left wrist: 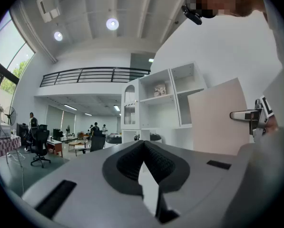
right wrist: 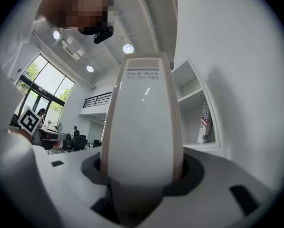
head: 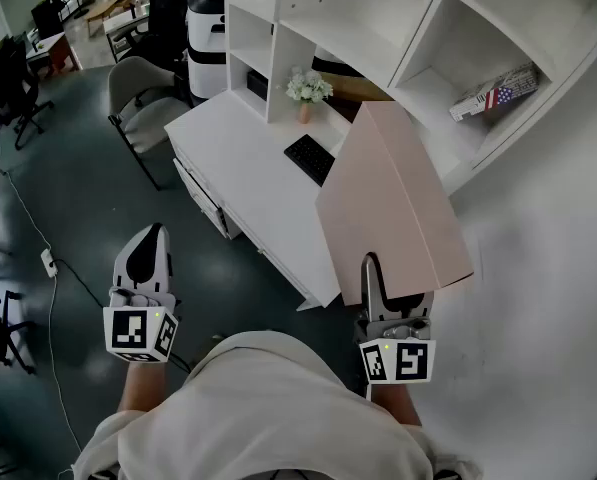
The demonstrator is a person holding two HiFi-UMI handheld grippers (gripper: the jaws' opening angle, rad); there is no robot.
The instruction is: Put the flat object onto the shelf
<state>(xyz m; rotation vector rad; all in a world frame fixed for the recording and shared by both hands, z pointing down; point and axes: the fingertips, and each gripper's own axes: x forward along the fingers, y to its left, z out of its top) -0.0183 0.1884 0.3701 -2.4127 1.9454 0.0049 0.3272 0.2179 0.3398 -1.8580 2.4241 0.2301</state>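
A flat pinkish file box [head: 396, 198] is held upright and tilted in front of me, its white spine [right wrist: 142, 127] filling the right gripper view. My right gripper [head: 373, 268] is shut on its lower edge, jaws pressed against both sides. The white shelf unit [head: 448, 28] stands ahead of the box with open compartments; in the left gripper view the shelf [left wrist: 163, 99] shows left of the box [left wrist: 220, 115]. My left gripper [head: 150, 243] hangs low at the left over the floor, shut with nothing in it; its dark pads [left wrist: 132, 163] meet.
A white desk [head: 248, 183] under the shelf carries a black keyboard [head: 310, 158] and a small flower pot [head: 306, 93]. A flag-printed book [head: 493, 93] lies in one compartment. A grey chair [head: 143, 103] stands left of the desk. The white wall [head: 548, 268] is at my right.
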